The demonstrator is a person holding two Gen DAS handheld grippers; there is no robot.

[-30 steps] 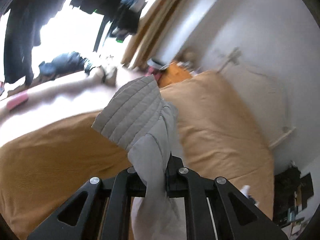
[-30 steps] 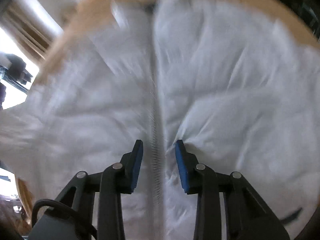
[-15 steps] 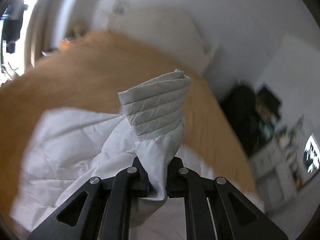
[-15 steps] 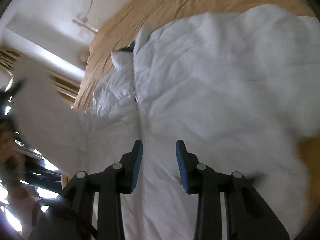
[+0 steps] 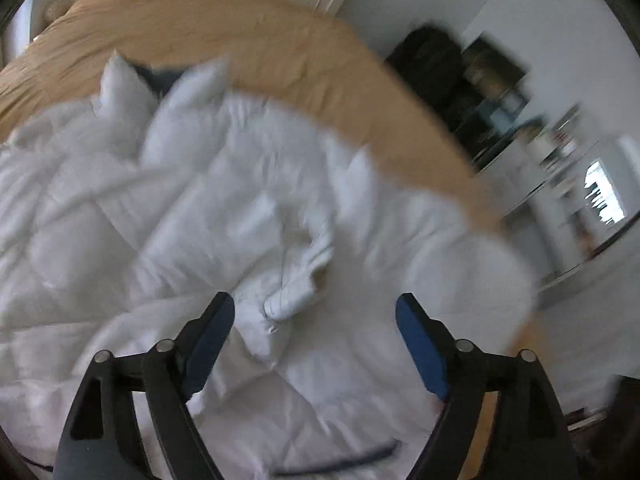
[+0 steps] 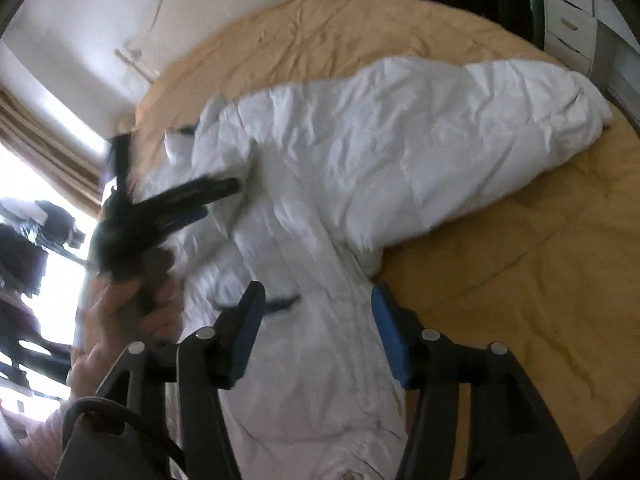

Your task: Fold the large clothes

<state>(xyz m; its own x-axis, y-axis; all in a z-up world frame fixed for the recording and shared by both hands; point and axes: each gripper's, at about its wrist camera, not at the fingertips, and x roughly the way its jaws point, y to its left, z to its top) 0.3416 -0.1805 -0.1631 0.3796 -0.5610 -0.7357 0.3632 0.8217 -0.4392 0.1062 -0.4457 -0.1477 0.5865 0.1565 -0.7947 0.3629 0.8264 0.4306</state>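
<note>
The white jacket (image 6: 360,152) lies spread on the tan bed (image 6: 520,240), bare bedding at its right. Left gripper (image 5: 316,320) and right gripper (image 6: 318,312) just opened, hold nothing. Only the right view shows the hand (image 6: 132,308)

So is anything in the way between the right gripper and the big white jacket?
Nothing visible is. The right gripper hangs right above the white jacket on the bed, jaws open. The left gripper is off to the side.

White quilted jacket (image 6: 360,152) on mustard-tan bedspread (image 6: 520,264); black hand-held grippers, blue pads (image 5: 420,344).
</note>
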